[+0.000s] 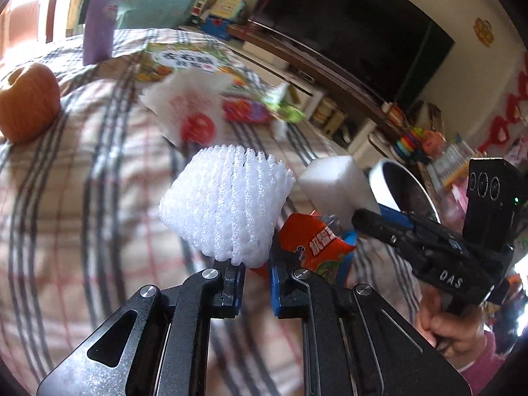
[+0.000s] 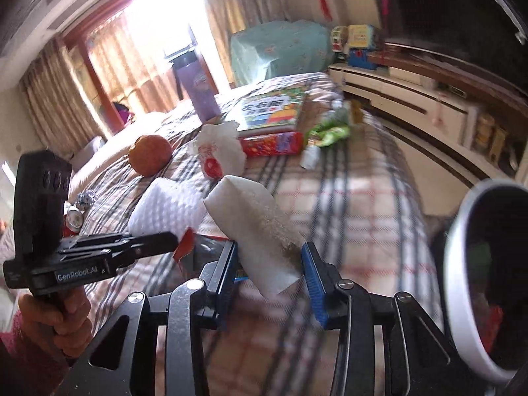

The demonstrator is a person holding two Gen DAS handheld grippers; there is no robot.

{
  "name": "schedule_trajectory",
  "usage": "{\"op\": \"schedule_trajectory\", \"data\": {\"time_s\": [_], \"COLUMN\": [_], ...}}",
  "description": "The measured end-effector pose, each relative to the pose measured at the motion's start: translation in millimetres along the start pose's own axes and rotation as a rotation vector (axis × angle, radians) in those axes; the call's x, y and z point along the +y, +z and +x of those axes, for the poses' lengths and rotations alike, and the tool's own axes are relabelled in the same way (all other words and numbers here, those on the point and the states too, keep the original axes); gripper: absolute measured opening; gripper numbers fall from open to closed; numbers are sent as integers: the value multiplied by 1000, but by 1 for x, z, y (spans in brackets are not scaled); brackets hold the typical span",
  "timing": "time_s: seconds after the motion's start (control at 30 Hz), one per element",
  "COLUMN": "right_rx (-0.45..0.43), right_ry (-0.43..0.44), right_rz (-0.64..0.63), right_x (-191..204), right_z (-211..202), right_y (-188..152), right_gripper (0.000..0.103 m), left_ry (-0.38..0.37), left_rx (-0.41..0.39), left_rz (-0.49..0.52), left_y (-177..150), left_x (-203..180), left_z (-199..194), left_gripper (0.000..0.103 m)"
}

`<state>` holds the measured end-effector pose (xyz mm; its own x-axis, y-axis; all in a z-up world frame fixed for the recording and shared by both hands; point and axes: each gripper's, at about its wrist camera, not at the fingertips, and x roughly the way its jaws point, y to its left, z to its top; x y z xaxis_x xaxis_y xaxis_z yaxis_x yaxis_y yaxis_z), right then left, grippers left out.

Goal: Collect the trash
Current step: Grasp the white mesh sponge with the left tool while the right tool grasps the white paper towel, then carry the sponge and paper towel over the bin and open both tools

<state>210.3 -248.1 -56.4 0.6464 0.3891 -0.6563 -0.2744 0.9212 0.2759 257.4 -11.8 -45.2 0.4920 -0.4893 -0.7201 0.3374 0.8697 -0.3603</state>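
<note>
Through my left wrist camera, my left tongs have their blue pads drawn close together, and they pinch the lower edge of a white foam fruit net, which stands up off the pads above the checked tablecloth. An orange snack wrapper sits just beside the right pad, touching the net; I cannot tell whether the pads catch it too. To the right my other hand holds the right tongs, whose dark tip meets a white foam block. Behind that tip is a white-rimmed bin. Further back on the cloth lie an apple, a crumpled white paper with a red mark, a picture book and a green wrapper.

Through my right wrist camera, the right tongs stand partly spread, and the foam block is wedged between the two pads, tilted up and away from me, with both pads against its sides. The bin's white rim shows at the right edge, just beside the tongs. On the left, my left hand grips the left tongs, and the fruit net sits at their tip, with a corner of the orange wrapper showing just beneath it. The apple, the crumpled paper, the book and a purple bottle lie well apart from both tongs, further back on the cloth.
</note>
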Motion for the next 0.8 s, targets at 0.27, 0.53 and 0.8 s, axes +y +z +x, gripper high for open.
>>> {"op": "schedule_trajectory", "data": {"time_s": [0.27,0.53,0.8], "right_rx": [-43,-92,-125], "right_ry": [-40,-35,-46], "right_rz": [107,148,183], "right_x": [-41,-64,-86], "right_z": [-44,-71,-83], "right_y": [-23,-29,-33], "right_gripper": [40,40,40], "left_ry": [-6,15,66], "left_rx": [-24,-74,-120], "left_rz": [-2,42,85], "left_y": [-21,-20,-9], "left_x": [-42,-77,-92], "left_z": [-5,-15,-25], "left_gripper": [11,11,11]}}
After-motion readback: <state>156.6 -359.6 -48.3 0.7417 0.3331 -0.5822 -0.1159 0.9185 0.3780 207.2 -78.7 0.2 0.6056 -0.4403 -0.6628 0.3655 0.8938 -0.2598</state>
